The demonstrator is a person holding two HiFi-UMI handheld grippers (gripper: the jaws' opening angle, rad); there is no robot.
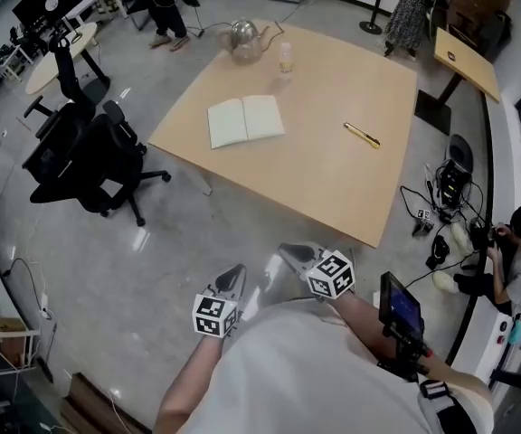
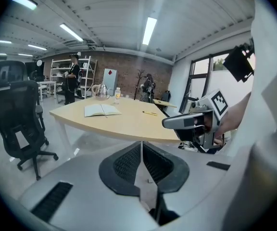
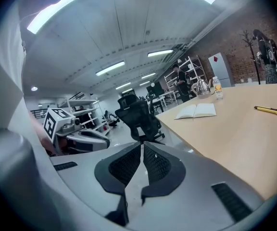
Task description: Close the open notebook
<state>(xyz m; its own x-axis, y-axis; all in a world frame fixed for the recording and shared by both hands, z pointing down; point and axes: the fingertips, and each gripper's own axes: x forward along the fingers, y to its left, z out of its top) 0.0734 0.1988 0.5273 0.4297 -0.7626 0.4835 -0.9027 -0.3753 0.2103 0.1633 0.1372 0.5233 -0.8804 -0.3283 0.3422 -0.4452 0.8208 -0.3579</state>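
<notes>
One open notebook (image 1: 245,120), flat with pale pages, lies on one smooth tan table (image 1: 315,179), left of one slim yellow pen (image 1: 362,135). Near the table's front edge, the left gripper (image 1: 234,273) and right gripper (image 1: 289,250) have ribbed black jaws closed together, empty.

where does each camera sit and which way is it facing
Head view: on the person's head, steeply down at the table and notebook; shirt, left claw, right claw show.
Left gripper view: on the left claw, over shut jaws toward the table; right claw at right.
Right gripper view: on the right claw, toward the table; left claw at left.
Shared: all see the notebook.
</notes>
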